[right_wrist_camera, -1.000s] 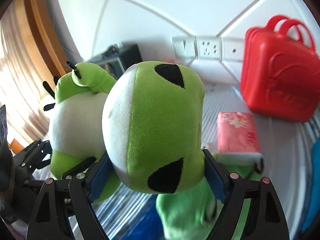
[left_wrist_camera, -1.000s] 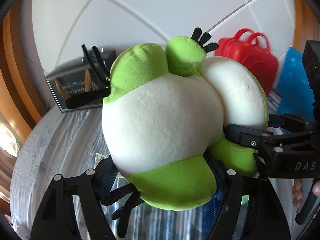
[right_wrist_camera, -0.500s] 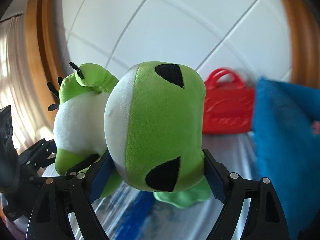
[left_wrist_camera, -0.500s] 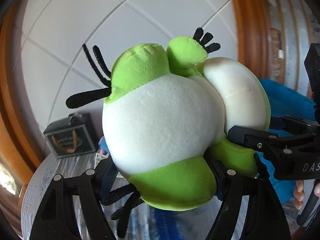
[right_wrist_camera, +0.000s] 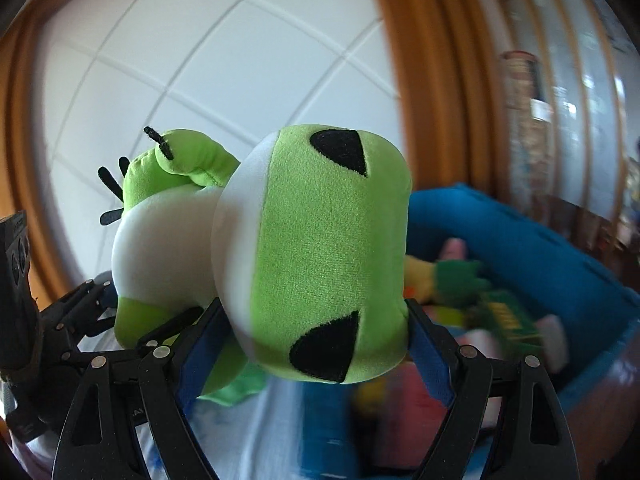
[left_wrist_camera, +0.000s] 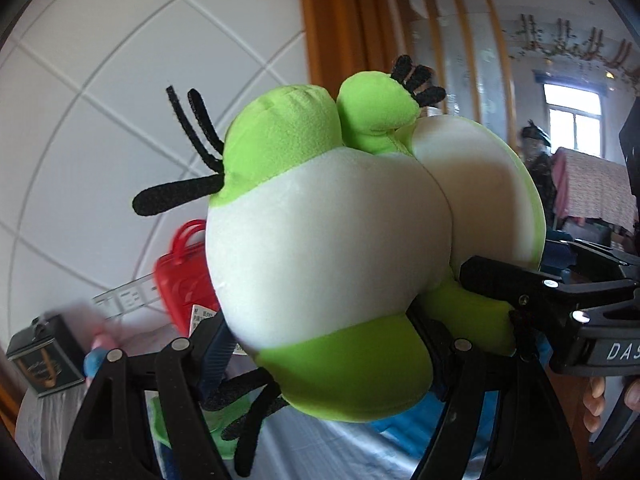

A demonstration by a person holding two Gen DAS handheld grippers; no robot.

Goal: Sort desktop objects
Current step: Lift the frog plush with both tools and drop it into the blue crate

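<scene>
A green and white plush frog (left_wrist_camera: 328, 248) hangs in the air, held from both ends. My left gripper (left_wrist_camera: 324, 344) is shut on its round white belly, with black thread toes sticking out to the left. My right gripper (right_wrist_camera: 314, 336) is shut on the green head (right_wrist_camera: 320, 248), which has two black triangular eyes. In the left wrist view the right gripper (left_wrist_camera: 540, 292) comes in from the right edge. In the right wrist view the left gripper (right_wrist_camera: 80, 312) sits low at the left. The toy hides most of what lies below.
A blue fabric bin (right_wrist_camera: 540, 256) with several soft toys inside lies just right of and below the frog's head. A red handbag (left_wrist_camera: 180, 276), a dark box (left_wrist_camera: 44, 356) and a striped tablecloth (left_wrist_camera: 320, 440) lie behind. A person's fingers (left_wrist_camera: 592, 396) show at the right.
Both grippers have lifted the frog and swung it to the right. The red handbag slid off to the left and the blue bin came into view under the head. Both grips are unchanged.
</scene>
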